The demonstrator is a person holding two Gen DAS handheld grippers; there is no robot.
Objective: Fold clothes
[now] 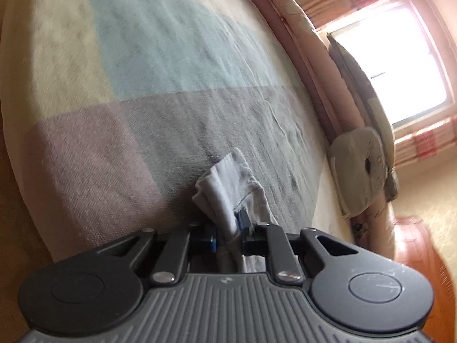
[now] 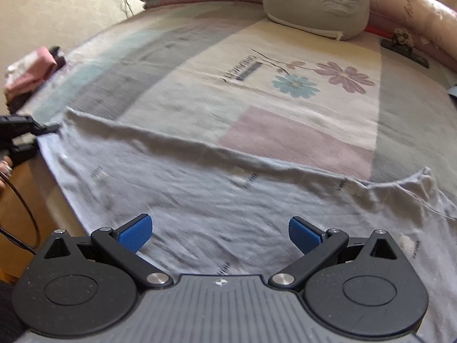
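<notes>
The left gripper [image 1: 232, 230] is built of black linkage arms, fastened with round silver screws, behind which a grey ribbed housing is flanked by two black round discs; the disc on the right is scratched. A small white mark is stamped on the housing, centred behind the jaws. The right gripper [image 2: 220, 233] is made alike, and blue textured pads [image 2: 134, 234] are carried on its jaws. Its discs are speckled with dust. A black cable [image 2: 20, 197] is seen looping far left of these jaws.

Patchwork bedspread [image 1: 171, 57], grey cushion [image 2: 317, 3], bright window [image 1: 400, 57] (checked pink curtains), cream walls.
</notes>
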